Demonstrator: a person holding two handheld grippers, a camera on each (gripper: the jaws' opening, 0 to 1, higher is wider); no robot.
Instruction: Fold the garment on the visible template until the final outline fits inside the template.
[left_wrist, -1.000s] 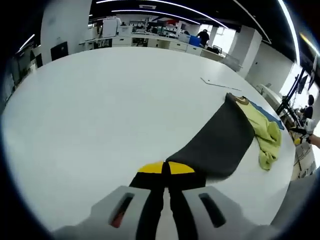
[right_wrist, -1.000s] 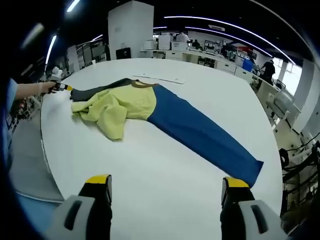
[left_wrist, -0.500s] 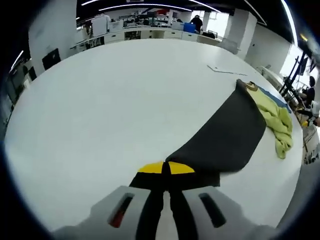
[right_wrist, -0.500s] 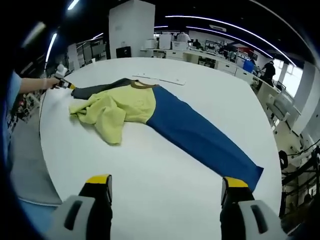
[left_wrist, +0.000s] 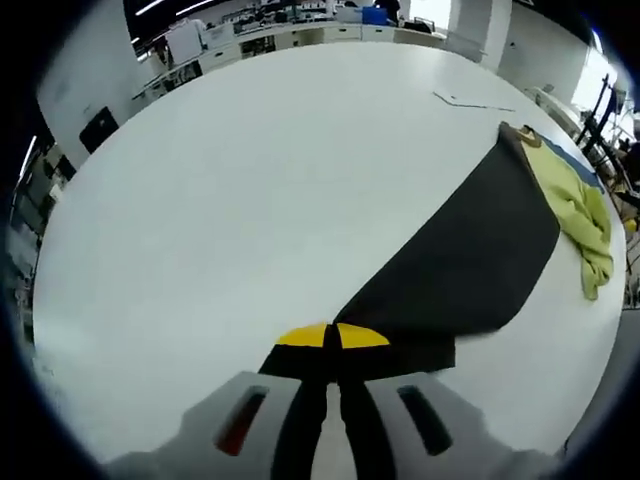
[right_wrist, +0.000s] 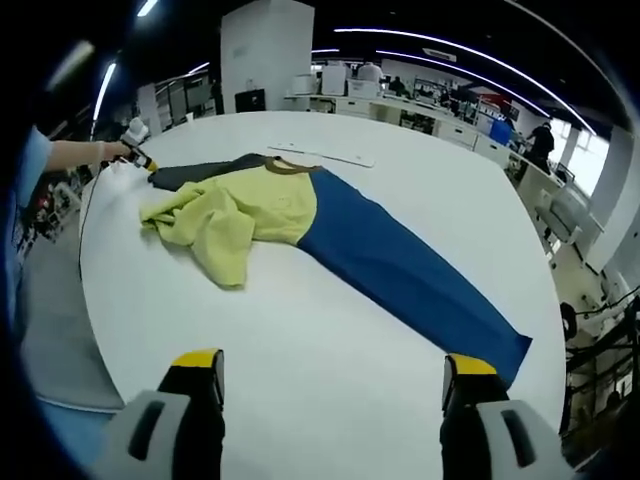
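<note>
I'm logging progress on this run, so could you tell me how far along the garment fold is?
Early stage. Done: nothing is folded yet; the garment lies spread on the white table, blue sleeve stretched out, yellow body bunched. In hand: the left gripper is shut on the dark sleeve. The right gripper is open above the table. Left: all folds.

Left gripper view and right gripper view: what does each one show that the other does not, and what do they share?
The left gripper view alone shows the left tool up close, shut on the dark sleeve. The right gripper view alone shows the long blue sleeve laid flat, the open right tool, and a hand. Both show the yellow body of the garment and the white table.
</note>
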